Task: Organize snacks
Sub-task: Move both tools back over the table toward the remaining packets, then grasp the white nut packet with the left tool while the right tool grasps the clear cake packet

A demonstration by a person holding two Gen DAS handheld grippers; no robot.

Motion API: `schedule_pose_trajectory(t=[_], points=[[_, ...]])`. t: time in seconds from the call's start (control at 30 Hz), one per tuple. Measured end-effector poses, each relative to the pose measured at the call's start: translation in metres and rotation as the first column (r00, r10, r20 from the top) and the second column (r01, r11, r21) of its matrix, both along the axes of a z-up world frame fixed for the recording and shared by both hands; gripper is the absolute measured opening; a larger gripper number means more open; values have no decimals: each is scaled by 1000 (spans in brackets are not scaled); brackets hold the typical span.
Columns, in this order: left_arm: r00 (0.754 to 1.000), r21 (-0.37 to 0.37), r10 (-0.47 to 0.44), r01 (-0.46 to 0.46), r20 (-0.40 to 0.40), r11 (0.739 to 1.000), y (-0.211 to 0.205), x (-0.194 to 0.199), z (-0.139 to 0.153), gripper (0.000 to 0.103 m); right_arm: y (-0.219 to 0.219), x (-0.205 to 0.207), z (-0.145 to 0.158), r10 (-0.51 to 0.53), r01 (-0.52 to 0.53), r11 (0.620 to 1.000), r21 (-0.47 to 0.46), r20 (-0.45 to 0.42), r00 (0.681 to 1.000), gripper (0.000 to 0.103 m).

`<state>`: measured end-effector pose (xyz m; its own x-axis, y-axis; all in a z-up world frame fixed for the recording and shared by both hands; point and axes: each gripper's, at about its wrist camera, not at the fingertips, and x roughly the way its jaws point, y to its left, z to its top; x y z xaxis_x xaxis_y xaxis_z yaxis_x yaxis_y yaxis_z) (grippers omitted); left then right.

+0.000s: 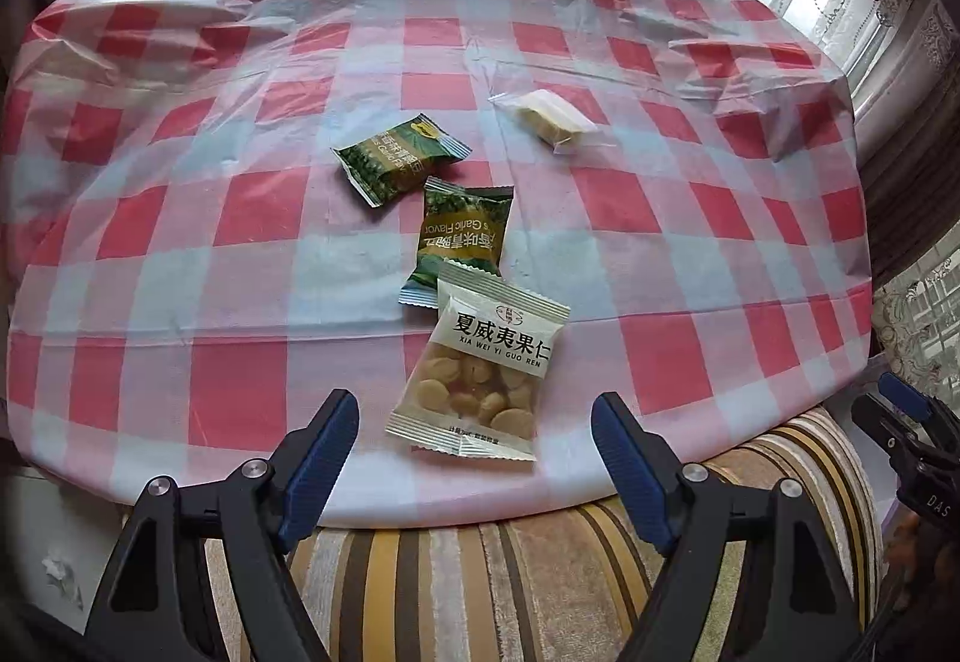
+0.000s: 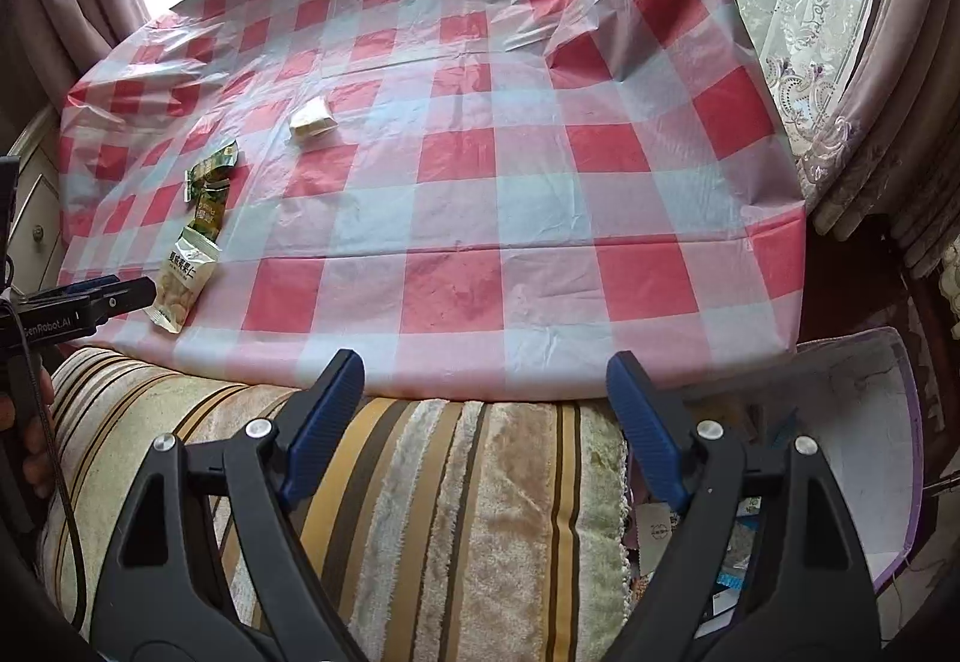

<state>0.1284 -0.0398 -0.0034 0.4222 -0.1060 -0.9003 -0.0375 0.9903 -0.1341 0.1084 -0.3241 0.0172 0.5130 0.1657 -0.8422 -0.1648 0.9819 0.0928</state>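
Note:
A clear-and-white packet of pale nuts (image 1: 480, 371) lies near the front edge of a table with a red-and-white checked cloth (image 1: 240, 218). One green garlic-flavour packet (image 1: 459, 239) touches its top edge, and a second green packet (image 1: 399, 161) lies just beyond. Farther back rests a small clear-wrapped pale snack (image 1: 549, 119). My left gripper (image 1: 474, 458) hangs open just in front of the nut packet, nothing between its blue pads. My right gripper (image 2: 486, 422) is open over the striped cushion (image 2: 450, 512), far right of the packets (image 2: 183, 281).
A striped cushion (image 1: 510, 572) sits below the table's front edge. A box with a purple rim (image 2: 852, 422), holding small items, stands at the lower right. Lace curtains (image 2: 810, 32) and a window lie behind the table. A hand (image 2: 36, 458) holds the left gripper (image 2: 78, 311).

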Motion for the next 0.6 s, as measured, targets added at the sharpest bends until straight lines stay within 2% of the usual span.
schedule_pose_trajectory(t=[0.33, 0.4, 0.47, 0.6], points=[[994, 74, -95, 99, -52, 992, -11, 26, -21, 80, 35, 33, -1, 48, -48, 999, -17, -3, 999, 85], [992, 82, -108, 113, -63, 990, -14, 29, -25, 76, 44, 42, -1, 60, -60, 998, -21, 0, 998, 85], [990, 82, -118, 125, -80, 989, -16, 31, -31, 60, 54, 51, -1, 75, -74, 997, -26, 3, 997, 85], [988, 90, -138, 144, -69, 985, -21, 32, -32, 58, 74, 74, -2, 84, -83, 996, -34, 16, 996, 85]])
